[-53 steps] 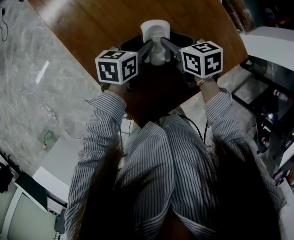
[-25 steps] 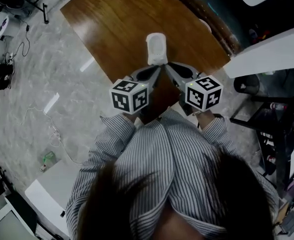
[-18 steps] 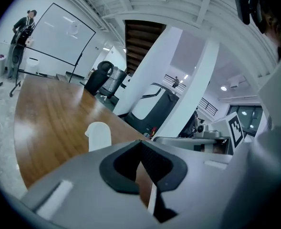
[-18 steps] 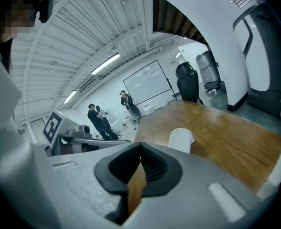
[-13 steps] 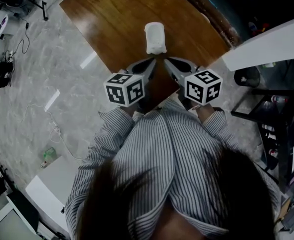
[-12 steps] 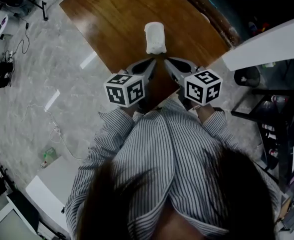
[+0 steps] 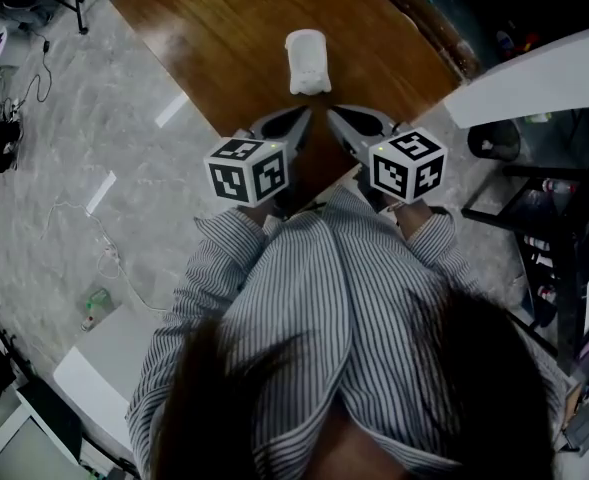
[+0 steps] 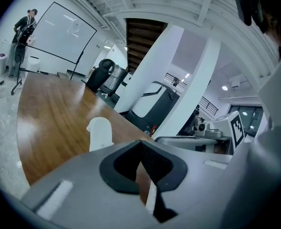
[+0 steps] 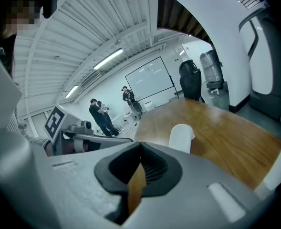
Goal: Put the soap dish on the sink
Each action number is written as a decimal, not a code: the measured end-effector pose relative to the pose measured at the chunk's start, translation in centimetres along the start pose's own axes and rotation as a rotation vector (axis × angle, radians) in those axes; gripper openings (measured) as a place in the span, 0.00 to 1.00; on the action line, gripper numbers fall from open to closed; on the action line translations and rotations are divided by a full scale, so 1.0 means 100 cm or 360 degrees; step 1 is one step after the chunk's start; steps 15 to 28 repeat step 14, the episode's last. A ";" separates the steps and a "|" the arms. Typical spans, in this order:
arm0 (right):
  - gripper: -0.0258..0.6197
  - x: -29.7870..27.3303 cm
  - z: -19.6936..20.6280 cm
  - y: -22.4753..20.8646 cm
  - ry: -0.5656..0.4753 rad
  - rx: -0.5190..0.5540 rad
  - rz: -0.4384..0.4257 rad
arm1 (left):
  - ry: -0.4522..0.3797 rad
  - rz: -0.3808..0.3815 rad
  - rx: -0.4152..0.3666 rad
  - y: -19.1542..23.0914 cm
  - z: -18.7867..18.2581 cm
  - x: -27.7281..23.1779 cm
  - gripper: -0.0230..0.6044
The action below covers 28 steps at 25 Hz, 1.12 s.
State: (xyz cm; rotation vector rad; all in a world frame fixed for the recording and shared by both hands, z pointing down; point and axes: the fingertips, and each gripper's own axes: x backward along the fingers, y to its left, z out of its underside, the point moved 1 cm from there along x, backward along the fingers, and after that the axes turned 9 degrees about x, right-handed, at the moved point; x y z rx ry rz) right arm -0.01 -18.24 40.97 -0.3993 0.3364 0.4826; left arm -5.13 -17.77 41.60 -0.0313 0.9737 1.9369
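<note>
The white soap dish stands alone on the brown wooden table, a short way beyond both grippers. My left gripper and right gripper are side by side near the table's front edge, tips converging toward the dish without touching it. Both are shut with nothing between the pads. From the left gripper view the soap dish rises past my left gripper. In the right gripper view the soap dish stands just right of my right gripper. No sink is in view.
Grey marble floor with cables lies left of the table. A dark rack and a white curved counter are at the right. Standing people and a whiteboard are far off. A black chair stands behind the table.
Both grippers have drawn back from the soap dish toward the person, leaving a gap. The dish stays put on the table.
</note>
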 end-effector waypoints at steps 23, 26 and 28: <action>0.04 -0.004 0.000 -0.008 0.0006 -0.0020 -0.0024 | 0.0023 0.0038 0.0041 0.003 0.000 -0.009 0.04; 0.04 -0.004 0.000 -0.008 0.0006 -0.0020 -0.0024 | 0.0023 0.0038 0.0041 0.003 0.000 -0.009 0.04; 0.04 -0.004 0.000 -0.008 0.0006 -0.0020 -0.0024 | 0.0023 0.0038 0.0041 0.003 0.000 -0.009 0.04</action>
